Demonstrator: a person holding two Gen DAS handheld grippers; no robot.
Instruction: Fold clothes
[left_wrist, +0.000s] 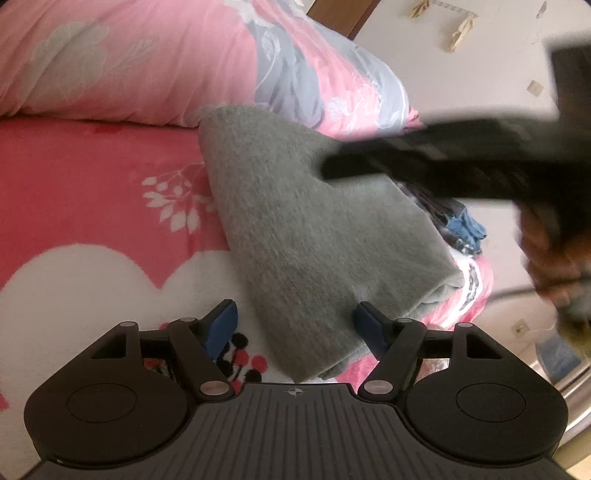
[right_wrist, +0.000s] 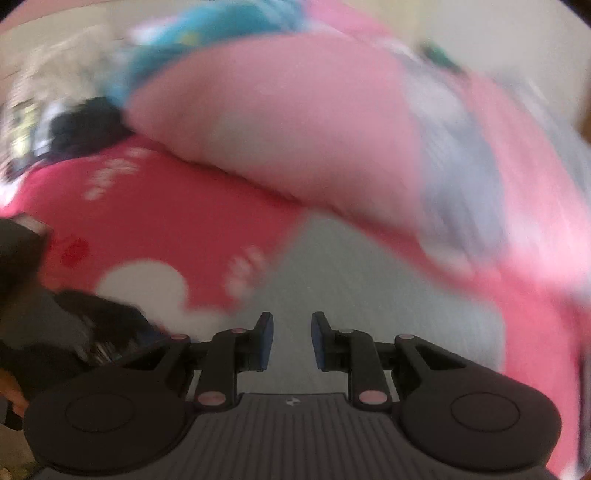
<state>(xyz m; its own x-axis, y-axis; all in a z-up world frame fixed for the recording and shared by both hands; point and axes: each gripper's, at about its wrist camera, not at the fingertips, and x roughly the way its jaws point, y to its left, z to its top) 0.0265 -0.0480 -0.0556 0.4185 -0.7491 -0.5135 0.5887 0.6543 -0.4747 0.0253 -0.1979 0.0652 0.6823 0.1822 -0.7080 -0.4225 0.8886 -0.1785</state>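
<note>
The left tongs (left_wrist: 295, 328) stand wide open astride the near end of one folded grey garment (left_wrist: 295, 229), nothing pinched. It is a thick knit bundle, its long axis running away from them toward the pink pillow (left_wrist: 110, 59), on the bed (left_wrist: 92, 206). The right tongs (right_wrist: 291, 341), blurred, are parted and empty.

Left claw (left_wrist: 297, 325) spread wide, right claw (right_wrist: 292, 341) parted narrowly, both empty and pointing forward

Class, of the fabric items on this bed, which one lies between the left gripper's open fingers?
The folded grey garment: plain grey knit, unlike the pink floral quilt and dark clothes beyond.
</note>
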